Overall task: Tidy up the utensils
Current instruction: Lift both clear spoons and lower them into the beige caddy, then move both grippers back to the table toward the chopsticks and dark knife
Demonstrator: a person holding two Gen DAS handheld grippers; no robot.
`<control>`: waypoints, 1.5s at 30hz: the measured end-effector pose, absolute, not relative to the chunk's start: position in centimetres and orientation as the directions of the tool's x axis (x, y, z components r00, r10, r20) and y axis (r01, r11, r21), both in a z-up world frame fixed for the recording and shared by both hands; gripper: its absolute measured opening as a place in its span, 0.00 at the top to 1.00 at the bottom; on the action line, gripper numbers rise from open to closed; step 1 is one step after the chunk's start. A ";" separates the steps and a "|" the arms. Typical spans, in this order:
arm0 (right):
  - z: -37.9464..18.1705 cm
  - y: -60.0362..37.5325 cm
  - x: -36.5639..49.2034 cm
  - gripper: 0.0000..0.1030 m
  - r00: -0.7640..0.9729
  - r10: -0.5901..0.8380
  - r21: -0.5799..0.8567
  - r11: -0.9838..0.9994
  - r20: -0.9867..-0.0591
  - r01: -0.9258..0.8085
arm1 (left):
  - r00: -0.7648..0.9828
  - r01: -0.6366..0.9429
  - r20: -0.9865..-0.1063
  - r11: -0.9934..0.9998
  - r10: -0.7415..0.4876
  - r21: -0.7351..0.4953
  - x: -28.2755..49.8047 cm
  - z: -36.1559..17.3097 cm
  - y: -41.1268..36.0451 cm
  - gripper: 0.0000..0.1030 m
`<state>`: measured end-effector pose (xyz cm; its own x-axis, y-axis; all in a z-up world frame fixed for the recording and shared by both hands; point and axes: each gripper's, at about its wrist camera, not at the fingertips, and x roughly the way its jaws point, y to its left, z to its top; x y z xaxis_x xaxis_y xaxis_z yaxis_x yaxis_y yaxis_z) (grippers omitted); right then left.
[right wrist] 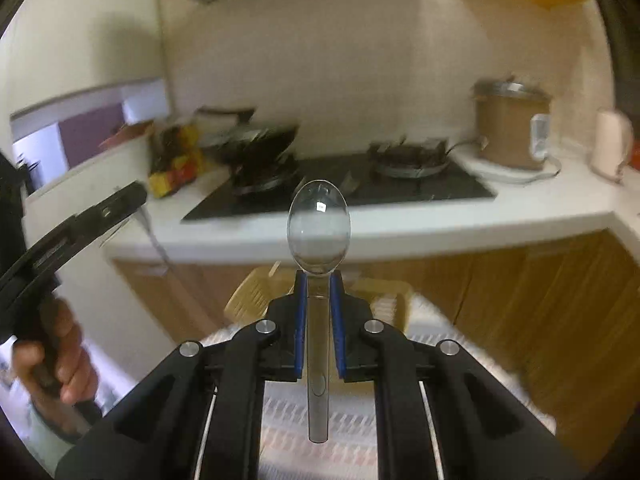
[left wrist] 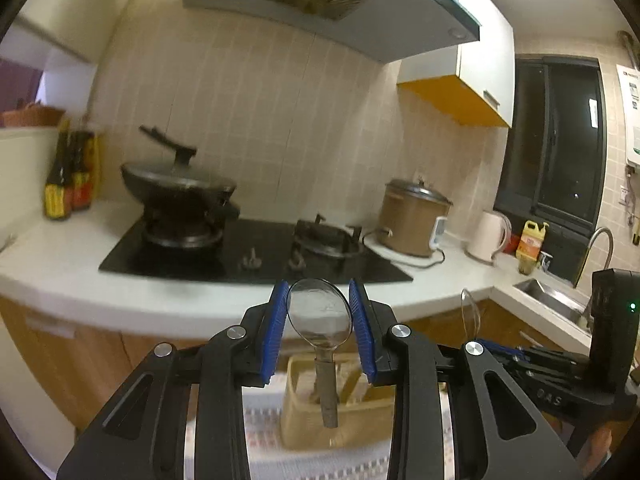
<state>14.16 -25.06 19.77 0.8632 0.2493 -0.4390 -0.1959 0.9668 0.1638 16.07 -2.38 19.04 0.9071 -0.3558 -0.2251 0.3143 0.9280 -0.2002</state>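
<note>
Spoons [left wrist: 319, 314] [right wrist: 319, 227] — both clear plastic — sit clamped in each gripper's jaws.

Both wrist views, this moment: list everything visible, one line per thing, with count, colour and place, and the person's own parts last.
spoons: two, clear plastic, one in each tongs, bowls forward
basket: one, pale yellow, below the tongs on a patterned cloth
wok: one, black, lidded, on the left burner
stove: one, black, set in the white counter
cooker: one, brown with a steel lid, right of the stove
kettle: one, pale pink, right of the cooker
bottles: two, dark with yellow and red labels, left of the wok
left tongs: black, blue pads, pressing a spoon bowl
right tongs: black, blue pads, clamping a spoon handle
hand: one, gripping the left tongs' handle
</note>
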 end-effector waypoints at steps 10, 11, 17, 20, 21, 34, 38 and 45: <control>19.7 -26.6 17.7 0.91 0.958 0.129 0.081 0.990 -0.257 -0.112 | 0.924 0.286 -0.221 0.948 -0.311 -0.137 20.6 18.7 -4.6 0.71; 19.3 -26.6 18.1 0.91 0.958 0.126 0.075 0.991 -0.256 -0.110 | 0.922 0.288 -0.226 0.948 -0.313 -0.135 20.9 18.2 -4.6 0.71; 16.5 -26.4 19.2 0.91 0.961 0.080 0.024 0.997 -0.264 -0.077 | 0.906 0.295 -0.279 0.947 -0.319 -0.123 22.5 15.7 -5.2 0.71; 15.6 -26.6 19.3 0.90 0.959 0.080 0.025 0.997 -0.271 -0.077 | 0.899 0.298 -0.302 0.948 -0.317 -0.110 22.9 14.7 -5.5 0.71; 15.4 -26.7 19.3 0.90 0.957 0.083 0.030 0.997 -0.277 -0.077 | 0.896 0.300 -0.308 0.948 -0.319 -0.111 23.0 14.5 -5.5 0.71; 14.6 -28.7 15.9 0.53 0.906 0.170 0.131 0.983 -0.388 -0.129 | 0.851 0.334 -0.364 0.924 -0.380 -0.183 21.2 14.0 -3.3 0.59; 15.7 -29.5 13.4 0.53 0.895 0.185 0.169 0.978 -0.407 -0.126 | 0.827 0.344 -0.385 0.911 -0.409 -0.229 19.3 14.4 -1.7 0.59; 16.8 -28.9 10.0 0.53 0.803 0.249 0.198 0.966 -0.541 -0.166 | 0.742 0.362 -0.497 0.893 -0.450 -0.269 16.1 13.9 -0.5 0.59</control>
<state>9.96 -28.92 16.80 0.8030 0.2492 -0.5414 -0.1661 0.9660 0.1982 16.06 -0.45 13.92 0.7419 -0.4504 -0.4968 0.3618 0.8926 -0.2690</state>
